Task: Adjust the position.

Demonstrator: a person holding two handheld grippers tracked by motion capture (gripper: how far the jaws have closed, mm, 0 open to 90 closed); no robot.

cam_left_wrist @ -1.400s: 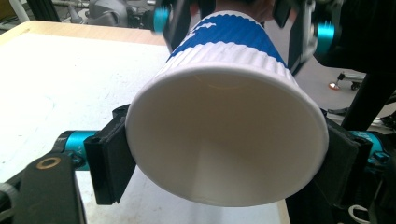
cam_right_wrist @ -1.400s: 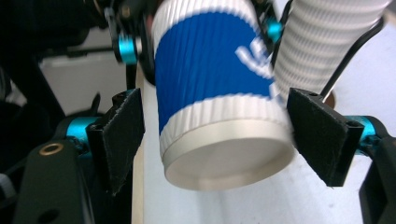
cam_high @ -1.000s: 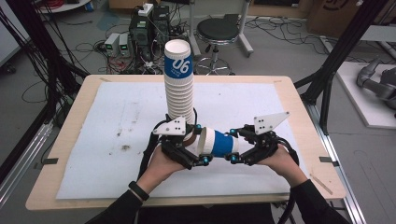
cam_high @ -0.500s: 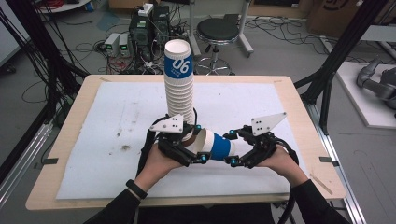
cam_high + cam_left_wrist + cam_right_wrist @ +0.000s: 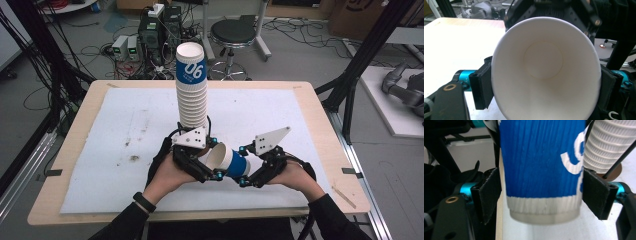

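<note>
With the tall stack of ribbed white paper cups (image 5: 192, 92), topped by a blue-banded cup printed 06, taken as the landmark, a wide bare stretch of the white mat (image 5: 115, 145) is seen to its left, reaching out to the light wooden table's (image 5: 60, 165) left edge. Just in front of the stack, the left gripper (image 5: 207, 167) is held low over the mat, and its jaws have just been closing. In the left gripper view, the rim of a single blue and white paper cup (image 5: 546, 67) is pressed between the black pads (image 5: 482, 87), its open mouth facing the camera. That cup (image 5: 229, 161) lies on its side in the air, in front of the stack and slightly to its right, clear of it.

Further right, the right gripper (image 5: 247, 175) is set at the cup's blue base end; its jaws have just been closing as well, and in the right gripper view the pads (image 5: 490, 192) are seen against the blue wall (image 5: 541, 165). Right of the stack, open mat runs to the table's right edge.
</note>
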